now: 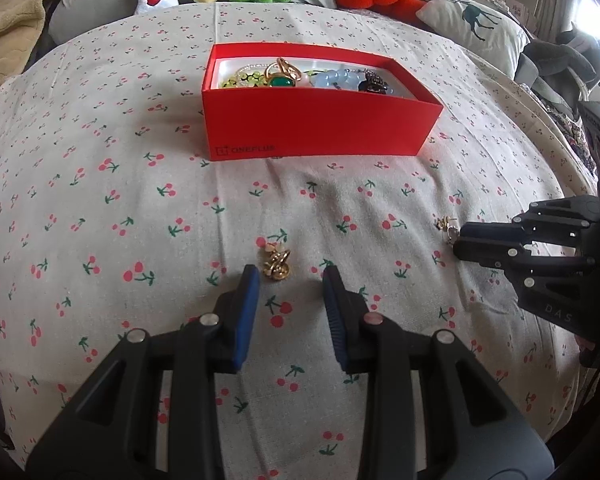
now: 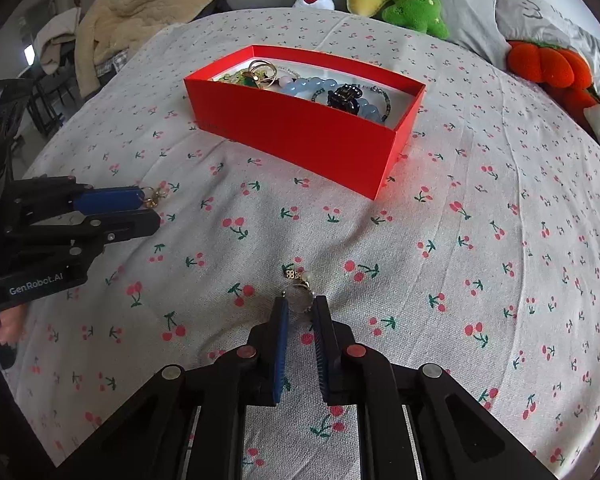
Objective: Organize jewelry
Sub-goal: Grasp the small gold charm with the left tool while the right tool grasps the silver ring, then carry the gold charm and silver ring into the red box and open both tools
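Right claw [image 2: 300, 303] narrow around pearl ring [image 2: 299, 294], grip unconfirmed; could slip into soft bedspread [image 2: 460, 240]. Left claw [image 1: 290, 274] wide, gold ring [image 1: 275, 262] off-centre; may nudge it.

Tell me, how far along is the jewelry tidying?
Mostly done: bracelets and rings already lie in the red box. The open left gripper nears a gold piece; the right gripper straddles a pearl ring. Both still lie on the bedspread.

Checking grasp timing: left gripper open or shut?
Open. The left gripper shows cloth between its blue pads, with the gold ring lying just ahead, ungrasped.
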The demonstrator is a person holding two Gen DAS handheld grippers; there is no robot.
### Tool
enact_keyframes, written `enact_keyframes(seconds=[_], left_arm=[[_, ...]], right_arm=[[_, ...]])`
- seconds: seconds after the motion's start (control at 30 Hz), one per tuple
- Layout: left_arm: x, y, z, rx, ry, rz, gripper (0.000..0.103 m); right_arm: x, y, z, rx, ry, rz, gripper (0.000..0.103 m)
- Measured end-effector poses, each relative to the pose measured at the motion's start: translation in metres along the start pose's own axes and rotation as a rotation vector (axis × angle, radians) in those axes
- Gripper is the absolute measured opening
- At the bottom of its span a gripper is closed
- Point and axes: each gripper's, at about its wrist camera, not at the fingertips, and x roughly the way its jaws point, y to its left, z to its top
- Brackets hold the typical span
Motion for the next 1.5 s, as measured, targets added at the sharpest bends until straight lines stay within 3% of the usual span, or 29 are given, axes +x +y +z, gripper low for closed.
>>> enact_keyframes(seconds=[0.2,0.37,0.5,0.53,0.57,0.63,1.1,1.33,1.5], left_arm=[[0.005,0.002,0.004,-0.025,0.005,0.008,0.034],[0.005,-0.003,0.002,0.014,0.007,0.067,0.015],[0.002,0.000,-0.001,0.003,0.006,0.058,0.014],[0.000,0.001,-0.002,0.001,0.005,0.057,0.014],[-0.001,0.002,-0.004,-0.001,0.003,0.054,0.014],[-0.005,0.003,-0.008,-0.002,0.000,0.049,0.014],[-0.019,0.004,-0.026,-0.018,-0.005,0.020,0.014],[-0.021,0.004,-0.028,-0.035,-0.003,0.015,0.014],[-0.021,0.003,-0.031,-0.048,-0.017,0.022,0.014]], right_arm=[[-0.003,0.001,-0.001,0.005,0.001,0.009,0.009],[-0.005,0.000,-0.001,0.023,0.004,0.020,0.014],[-0.005,0.000,-0.001,0.027,0.006,0.035,0.023],[-0.005,0.000,0.000,0.032,0.004,0.036,0.034],[-0.006,0.000,0.000,0.038,-0.002,0.038,0.054],[-0.010,-0.001,0.000,0.047,-0.029,0.035,0.072],[0.008,0.007,0.006,0.034,-0.003,-0.015,0.068],[0.007,0.007,0.004,0.024,0.007,-0.010,0.023],[0.002,0.014,-0.002,-0.008,0.001,-0.013,0.019]])
